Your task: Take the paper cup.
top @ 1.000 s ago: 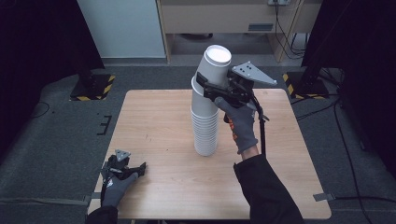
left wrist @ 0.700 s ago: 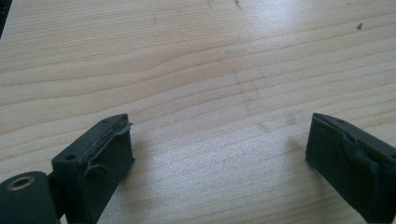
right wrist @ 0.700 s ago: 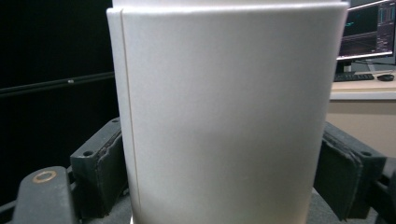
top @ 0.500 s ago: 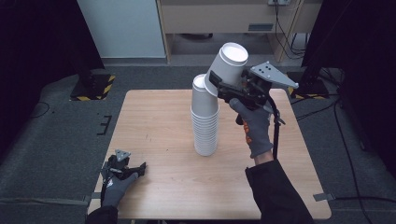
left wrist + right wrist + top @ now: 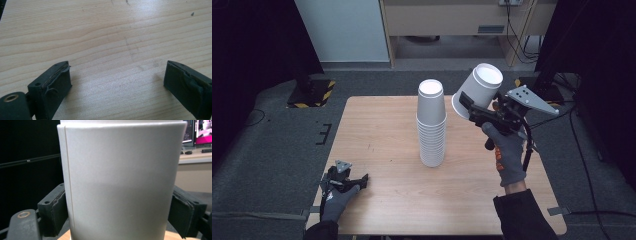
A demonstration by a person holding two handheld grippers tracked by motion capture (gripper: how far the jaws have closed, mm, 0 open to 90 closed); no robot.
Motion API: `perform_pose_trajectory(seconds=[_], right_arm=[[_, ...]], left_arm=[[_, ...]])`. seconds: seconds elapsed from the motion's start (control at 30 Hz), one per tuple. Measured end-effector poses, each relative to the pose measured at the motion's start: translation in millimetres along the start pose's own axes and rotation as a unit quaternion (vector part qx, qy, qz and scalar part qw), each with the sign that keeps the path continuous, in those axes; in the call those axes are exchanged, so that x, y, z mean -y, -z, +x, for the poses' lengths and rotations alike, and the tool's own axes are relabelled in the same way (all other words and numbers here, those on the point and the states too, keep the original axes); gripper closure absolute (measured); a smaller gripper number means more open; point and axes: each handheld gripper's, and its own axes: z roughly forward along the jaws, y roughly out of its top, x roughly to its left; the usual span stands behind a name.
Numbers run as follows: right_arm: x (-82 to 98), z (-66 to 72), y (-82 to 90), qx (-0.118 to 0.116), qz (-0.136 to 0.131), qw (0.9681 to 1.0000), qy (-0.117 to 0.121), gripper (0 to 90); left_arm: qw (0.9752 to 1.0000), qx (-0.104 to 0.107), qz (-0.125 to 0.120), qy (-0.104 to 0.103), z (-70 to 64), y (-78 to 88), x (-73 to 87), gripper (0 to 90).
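Right gripper (image 5: 466, 106) clamps 1 tilted cup (image 5: 477, 91) beside the stack (image 5: 431, 125).

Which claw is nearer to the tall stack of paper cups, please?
Right. The right claw holds a cup beside the cup stack's top; the left claw rests at the table's near-left corner.

The white paper cup (image 5: 120, 182) is seen as matt and smooth. The light wooden table (image 5: 105, 32) is finely grained, faintly scuffed. The black rubbery pads (image 5: 53, 83) look worn.
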Motion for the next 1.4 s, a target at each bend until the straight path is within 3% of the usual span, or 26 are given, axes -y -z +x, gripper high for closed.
perform_pose_trajectory(seconds=[0.77, 1.4], right_arm=[[63.2, -27.8, 44.0, 0.012, 0.039, 0.9983, -0.042, 15.6], [116.7, -52.8, 68.6, 0.027, 0.066, 0.9932, -0.092, 15.6]], left_arm=[[1.0000, 0.001, 0.000, 0.000, -0.1, -0.2, -0.1, 5.9], [1.0000, 0.004, 0.006, -0.005, -0.8, -0.3, 0.2, 2.5]])
